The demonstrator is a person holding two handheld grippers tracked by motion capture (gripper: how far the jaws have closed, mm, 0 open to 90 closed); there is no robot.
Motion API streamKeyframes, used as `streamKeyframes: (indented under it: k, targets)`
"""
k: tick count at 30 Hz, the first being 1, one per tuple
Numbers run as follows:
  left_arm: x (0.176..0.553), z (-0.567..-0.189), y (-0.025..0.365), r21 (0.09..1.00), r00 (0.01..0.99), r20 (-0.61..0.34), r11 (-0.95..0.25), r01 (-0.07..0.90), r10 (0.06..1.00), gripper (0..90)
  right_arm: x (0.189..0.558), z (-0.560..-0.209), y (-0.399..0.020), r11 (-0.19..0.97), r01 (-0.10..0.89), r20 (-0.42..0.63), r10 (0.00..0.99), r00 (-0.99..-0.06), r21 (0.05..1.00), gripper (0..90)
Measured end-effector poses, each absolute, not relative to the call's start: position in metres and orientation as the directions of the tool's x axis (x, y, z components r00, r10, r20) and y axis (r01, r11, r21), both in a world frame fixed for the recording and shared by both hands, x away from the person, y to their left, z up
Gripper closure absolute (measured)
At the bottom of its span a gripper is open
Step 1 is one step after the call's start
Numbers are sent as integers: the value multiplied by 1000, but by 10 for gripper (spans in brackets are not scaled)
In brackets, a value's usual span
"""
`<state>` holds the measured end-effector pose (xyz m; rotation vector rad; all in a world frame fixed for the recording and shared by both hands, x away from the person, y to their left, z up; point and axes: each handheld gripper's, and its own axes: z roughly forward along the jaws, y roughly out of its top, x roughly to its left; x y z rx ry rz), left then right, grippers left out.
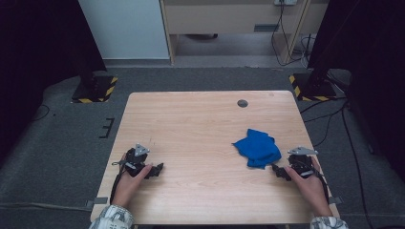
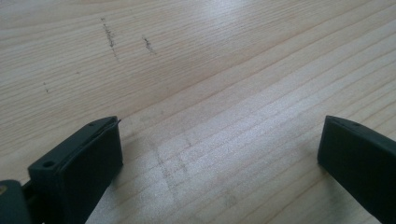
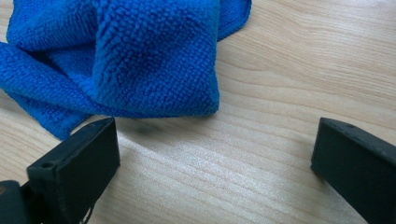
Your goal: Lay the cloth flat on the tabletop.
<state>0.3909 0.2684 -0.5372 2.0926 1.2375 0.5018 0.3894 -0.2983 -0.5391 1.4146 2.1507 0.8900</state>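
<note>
Black jaws of our right hand-held gripper [image 3: 212, 154] stand released, nothing held, just short of the crumpled blue cloth [image 3: 140, 60] on the tabletop [image 1: 200, 124]. We'd ease forward and pinch its nearest fold low. Left hand-held gripper [image 1: 156, 169] rests released, well apart.

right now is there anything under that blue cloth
The blue cloth lies crumpled on the bare wooden table, just ahead of the open right gripper. Its folds cover whatever might sit beneath; nothing pokes out at the edges.
</note>
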Motion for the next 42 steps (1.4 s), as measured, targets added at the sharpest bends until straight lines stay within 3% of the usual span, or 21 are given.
streamKeyframes:
  k: [12, 16, 29, 42]
  targets:
    - [391, -537, 268, 696, 477, 0, -343, 631, 879, 0, 389, -539, -296, 276, 655, 4, 920, -392, 703, 14]
    - [392, -537, 267, 697, 477, 0, -342, 631, 879, 0, 389, -535, -295, 272, 646, 15, 916, -402, 713, 75]
    - [393, -537, 266, 697, 478, 0, -343, 630, 879, 0, 385, -492, -281, 244, 534, 36, 887, -461, 810, 86]
    - [393, -537, 266, 697, 477, 0, -342, 630, 879, 0, 413, -463, -255, 276, 534, 17, 878, -479, 799, 88]
